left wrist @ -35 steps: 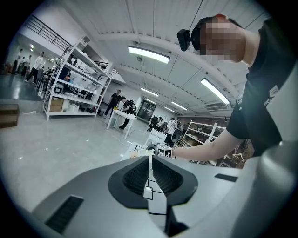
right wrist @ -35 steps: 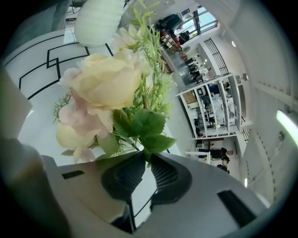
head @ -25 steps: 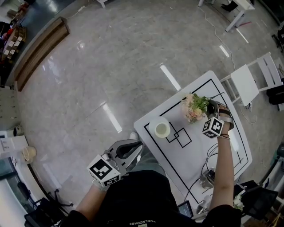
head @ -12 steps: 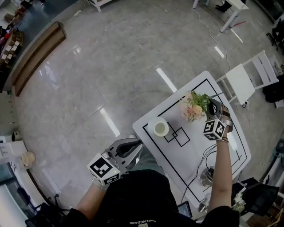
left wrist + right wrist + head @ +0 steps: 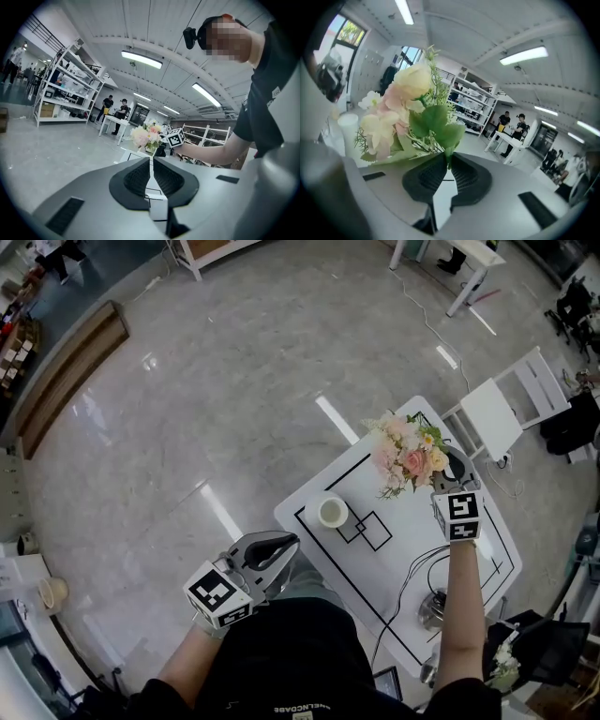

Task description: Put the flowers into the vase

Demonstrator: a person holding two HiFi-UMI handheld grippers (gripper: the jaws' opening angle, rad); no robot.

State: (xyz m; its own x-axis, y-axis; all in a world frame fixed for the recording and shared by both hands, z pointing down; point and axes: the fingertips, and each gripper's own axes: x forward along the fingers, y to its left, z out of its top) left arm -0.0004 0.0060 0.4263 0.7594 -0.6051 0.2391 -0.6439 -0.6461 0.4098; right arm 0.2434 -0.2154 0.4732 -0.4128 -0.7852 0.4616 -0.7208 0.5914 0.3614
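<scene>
Stems of the flowers (image 5: 405,454) are pinched in my right gripper (image 5: 441,474). In the right gripper view its two dark jaws close on the green stalks just below the leaves, and the cream and pale pink blooms rise to the upper left of them. From the head view, the flowers hang in the air over the far side of the white counter (image 5: 422,521), and I see no contact with it. The vase (image 5: 331,512), white and round, stands on the left part of the counter, just beside the black squares (image 5: 370,529) drawn on the top, and well apart from the flowers. My left gripper (image 5: 286,542) is held off the near-left edge of the counter, close to my body. Its jaws are pressed together with nothing between them, and it points toward the counter.
</scene>
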